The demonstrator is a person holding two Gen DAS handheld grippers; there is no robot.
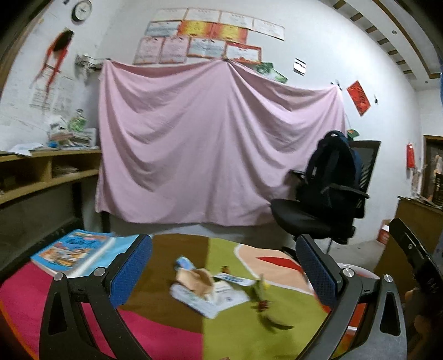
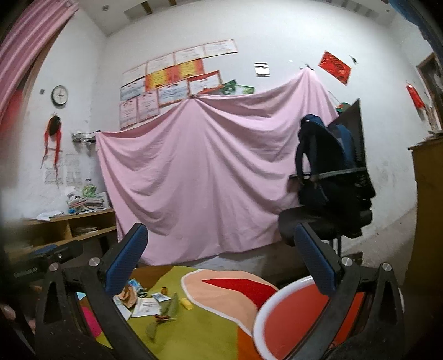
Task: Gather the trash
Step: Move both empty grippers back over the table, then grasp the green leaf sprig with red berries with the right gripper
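Both views look level across a table [image 1: 171,340] covered with a colour-block cloth (magenta, brown, lime green, peach with a red patch)

Left hand-held gripper [image 1: 225,272]: jaws spread wide, blue pads well apart, nothing between them touching either pad. Right hand-held gripper [image 2: 221,265]: likewise fully spread, empty

Trash pile [image 1: 210,290] lies on the table near the brown/green seam, ahead of the left gripper: crumpled white paper, a tan crumpled wrapper on top, a small blue packet behind it, a printed strip to the right. Blurred dark-green leaf-like scraps and a small red bit [image 1: 263,304] lie just right of the pile. In the right wrist view the same pile [image 2: 144,301] sits low left, with a small yellow piece [image 2: 186,303] beside it

Red bowl with white rim [image 2: 299,318] sits close under the right gripper, at the table's right side

Books [image 1: 72,252] stacked at the table's far left

Background: pink sheet [image 1: 210,144] pinned over the wall, black office chair [image 1: 326,216] carrying a dark backpack [image 1: 329,166], wall clock [image 1: 82,10]
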